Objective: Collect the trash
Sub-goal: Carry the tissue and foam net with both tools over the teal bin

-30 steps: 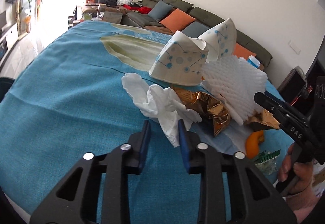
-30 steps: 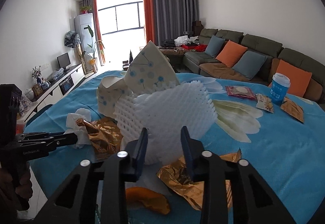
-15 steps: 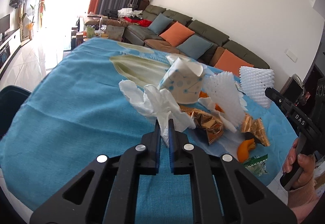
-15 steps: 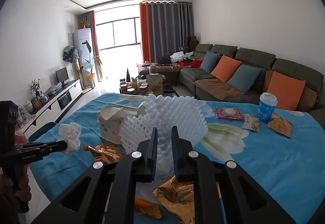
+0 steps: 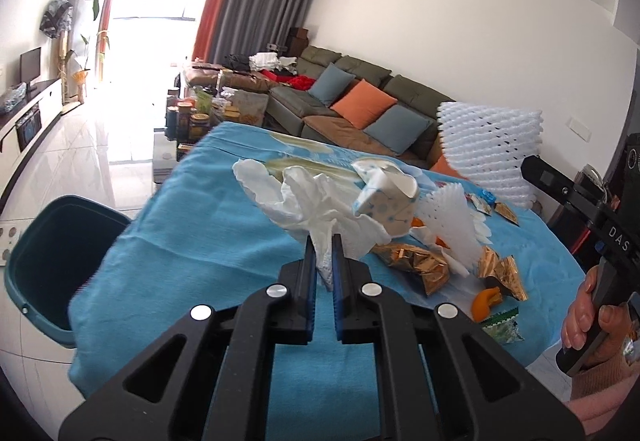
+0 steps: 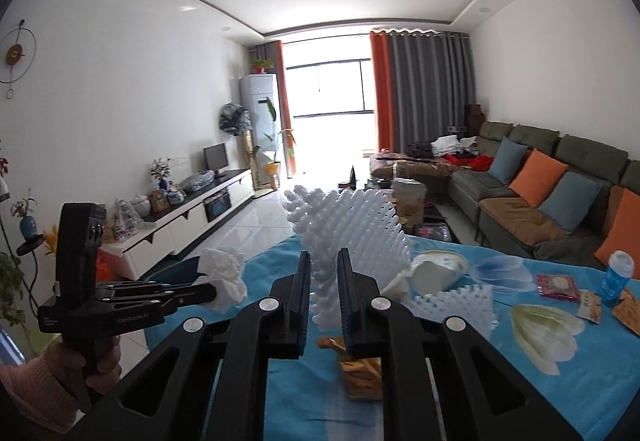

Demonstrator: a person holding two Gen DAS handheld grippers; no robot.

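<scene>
My left gripper [image 5: 322,241] is shut on a crumpled white tissue [image 5: 308,201] and holds it above the blue tablecloth [image 5: 208,225]. My right gripper [image 6: 323,259] is shut on a white foam fruit net [image 6: 352,225], lifted clear of the table; the net also shows in the left wrist view [image 5: 488,157]. On the cloth lie a crushed dotted paper cup [image 5: 386,197], a second foam net [image 5: 452,229], gold wrappers [image 5: 416,265] and orange peel [image 5: 486,301]. A dark teal bin [image 5: 52,261] stands beside the table's left edge.
A blue cup [image 6: 618,277], snack packets [image 6: 558,285] and a green wrapper [image 5: 502,327] lie on the table. A sofa with cushions [image 6: 540,181] is behind, and a TV cabinet [image 6: 192,217] stands along the left wall.
Both grippers closed on their items and rose: the left lifted the tissue, the right lifted the foam net high above the table. The bin has come into the left wrist view.
</scene>
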